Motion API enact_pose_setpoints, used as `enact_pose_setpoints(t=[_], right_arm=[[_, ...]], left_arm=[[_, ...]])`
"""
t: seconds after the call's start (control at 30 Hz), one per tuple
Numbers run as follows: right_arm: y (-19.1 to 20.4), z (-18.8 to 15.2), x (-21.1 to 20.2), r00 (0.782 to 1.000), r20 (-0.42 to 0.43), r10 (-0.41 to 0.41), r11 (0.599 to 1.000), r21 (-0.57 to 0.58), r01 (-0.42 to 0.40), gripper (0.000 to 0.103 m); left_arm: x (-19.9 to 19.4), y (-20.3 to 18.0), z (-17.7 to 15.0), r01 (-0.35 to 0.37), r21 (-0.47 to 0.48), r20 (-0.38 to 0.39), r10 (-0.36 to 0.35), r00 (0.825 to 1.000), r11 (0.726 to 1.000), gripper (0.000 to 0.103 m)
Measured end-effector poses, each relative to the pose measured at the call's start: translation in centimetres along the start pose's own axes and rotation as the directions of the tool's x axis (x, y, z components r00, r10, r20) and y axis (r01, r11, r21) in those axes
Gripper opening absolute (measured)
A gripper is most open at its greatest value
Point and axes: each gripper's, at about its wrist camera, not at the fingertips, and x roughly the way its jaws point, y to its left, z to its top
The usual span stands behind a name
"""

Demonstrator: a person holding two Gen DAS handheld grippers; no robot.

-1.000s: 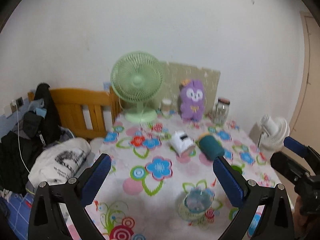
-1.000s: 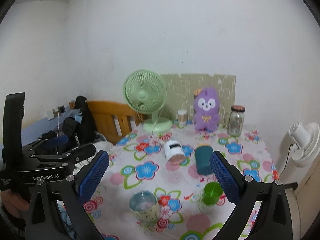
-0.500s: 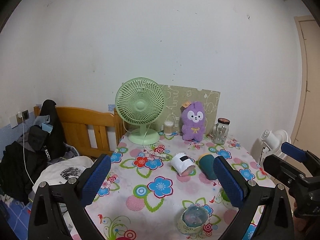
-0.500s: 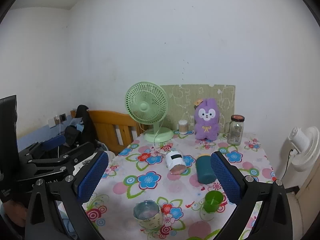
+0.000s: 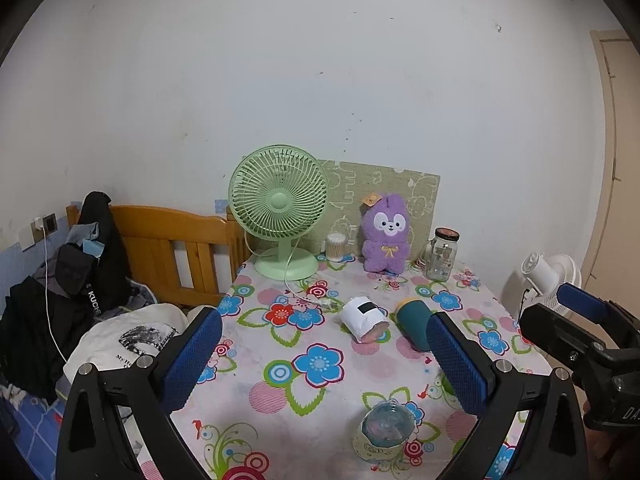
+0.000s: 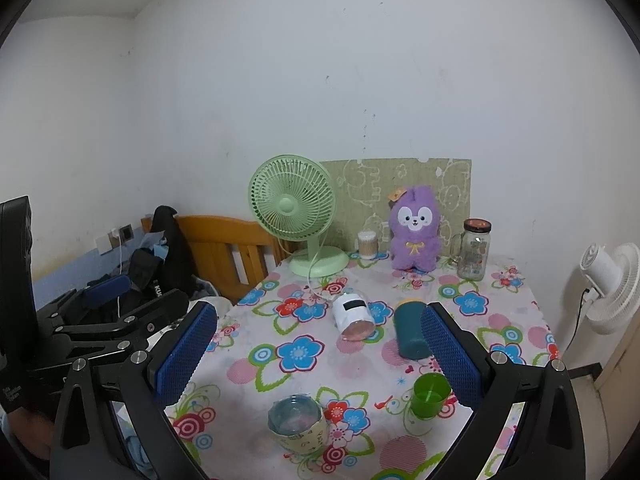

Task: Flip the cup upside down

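Several cups are on the flowered table (image 6: 304, 376). A small green cup (image 6: 430, 394) stands upright at the front right. A pale yellow cup (image 6: 298, 426) with a clear inside stands upright near the front; it also shows in the left wrist view (image 5: 384, 434). A white cup (image 6: 352, 314) and a dark teal cup (image 6: 410, 330) lie on their sides mid-table. My right gripper (image 6: 318, 354) is open and empty above the front of the table. My left gripper (image 5: 324, 360) is open and empty, beside it on the left.
A green desk fan (image 6: 300, 216), a cotton-swab jar (image 6: 367, 244), a purple plush (image 6: 416, 232) and a glass jar (image 6: 474, 250) stand along the back edge. A wooden bed with clothes (image 5: 100, 280) is left of the table. A white fan (image 6: 608, 280) is on the right.
Both grippers have lifted and tilted up, so the table sits lower in both views. The cups have not moved.
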Motion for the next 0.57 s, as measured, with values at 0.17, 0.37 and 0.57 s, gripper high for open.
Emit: enact_pose_setpoints(t=[0.17,0.37,0.57], right_arm=[[0.2,0.08,0.24,1.0,-0.005,0.008,1.0,-0.005,-0.008,0.103],[0.1,0.0,0.57,1.0,-0.007,0.019,1.0,0.005,-0.019,0.103],[0.06,-0.07,0.71,1.0,-0.011,0.017,1.0,0.005,-0.017,0.103]], left_arm=[[0.17,0.1,0.0,-0.004,-0.003,-0.005,0.004,1.0,1.0,0.103],[0.08,0.15,-0.03,-0.007,-0.009,0.004,0.007,1.0,1.0,0.103],[0.29,0.09,-0.18,0.004,-0.009,0.0,-0.004,1.0,1.0,0.103]])
